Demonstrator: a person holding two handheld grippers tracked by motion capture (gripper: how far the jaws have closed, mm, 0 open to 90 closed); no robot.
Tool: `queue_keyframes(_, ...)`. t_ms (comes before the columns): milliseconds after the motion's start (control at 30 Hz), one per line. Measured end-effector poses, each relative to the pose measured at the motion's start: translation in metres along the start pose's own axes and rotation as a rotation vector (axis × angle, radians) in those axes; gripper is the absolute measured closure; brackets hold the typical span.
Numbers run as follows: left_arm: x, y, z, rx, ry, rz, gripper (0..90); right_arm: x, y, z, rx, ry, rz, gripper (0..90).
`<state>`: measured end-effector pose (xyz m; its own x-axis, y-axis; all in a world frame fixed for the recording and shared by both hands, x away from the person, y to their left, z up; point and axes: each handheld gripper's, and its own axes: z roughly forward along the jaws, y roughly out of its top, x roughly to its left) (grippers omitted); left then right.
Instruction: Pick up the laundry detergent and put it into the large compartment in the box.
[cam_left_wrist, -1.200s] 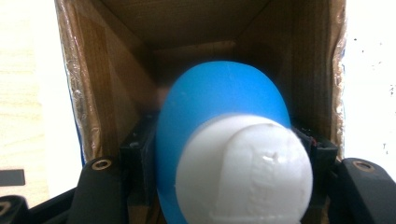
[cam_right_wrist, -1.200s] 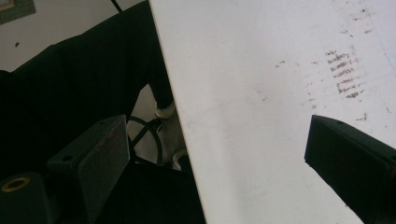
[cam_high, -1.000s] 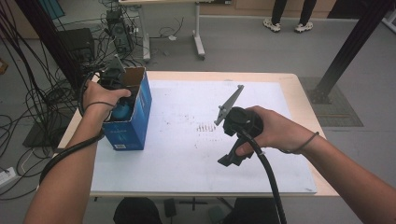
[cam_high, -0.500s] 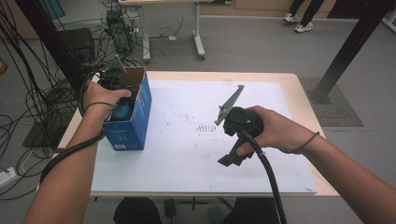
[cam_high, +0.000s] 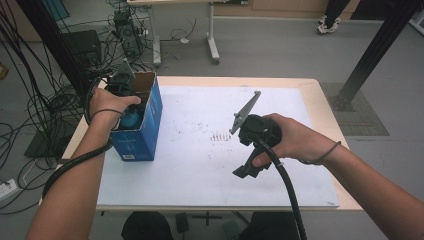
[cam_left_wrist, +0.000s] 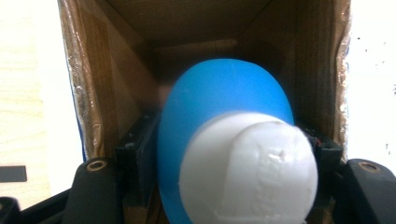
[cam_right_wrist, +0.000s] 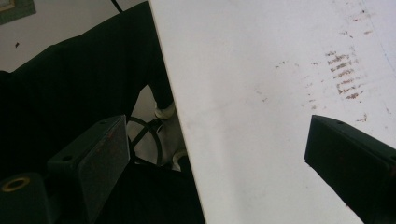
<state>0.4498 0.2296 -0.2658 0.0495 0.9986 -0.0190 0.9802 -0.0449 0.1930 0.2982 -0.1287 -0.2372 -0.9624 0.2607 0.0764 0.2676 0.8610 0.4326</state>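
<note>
One blue bottle, white domed cap, inside cardboard box

Nothing here can be read with any certainty. The blue box carries a small pale label patch low on its near face in the high view — its print is too small to make out. The white cap of the blue bottle bears raised embossed marks in the left gripper view — blurred beyond reading.
</note>
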Motion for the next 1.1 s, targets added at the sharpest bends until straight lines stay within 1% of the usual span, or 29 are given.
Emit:
queue_keyframes(100, 0.001, -0.001, -0.001, -0.002, -0.006, -0.006, 32.8, -0.001, 0.000, 0.000, -0.002, -0.002, -0.005, 6.3)
queue_keyframes(133, 0.001, -0.001, -0.001, -0.003, -0.007, -0.007, 32.9, -0.001, -0.001, 0.000, 0.000, -0.001, 0.002, 6.3)
queue_keyframes(233, 0.001, -0.001, -0.004, -0.004, -0.006, -0.002, 33.7, -0.001, -0.001, 0.000, 0.001, -0.004, 0.001, 6.3)
queue_keyframes(367, -0.002, 0.000, -0.012, -0.016, -0.007, 0.002, 33.8, -0.001, 0.000, 0.000, 0.003, -0.005, -0.001, 6.3)
queue_keyframes(433, -0.003, 0.000, -0.016, -0.024, 0.000, 0.005, 33.8, -0.001, 0.000, 0.000, 0.000, -0.004, -0.008, 6.3)
queue_keyframes(633, -0.004, 0.001, -0.026, -0.037, 0.006, 0.006, 33.2, 0.002, 0.001, -0.001, -0.002, -0.003, -0.007, 6.4)
queue_keyframes(800, -0.005, 0.000, -0.035, -0.057, 0.010, 0.007, 32.8, 0.001, 0.001, -0.001, -0.004, -0.005, -0.008, 6.4)
queue_keyframes(1033, -0.008, -0.002, -0.050, -0.083, 0.013, 0.015, 28.1, 0.003, 0.001, -0.002, -0.005, -0.007, -0.012, 6.4)
queue_keyframes(1100, -0.010, -0.003, -0.054, -0.089, 0.005, 0.020, 26.7, 0.002, 0.001, -0.001, -0.004, -0.006, -0.011, 6.4)
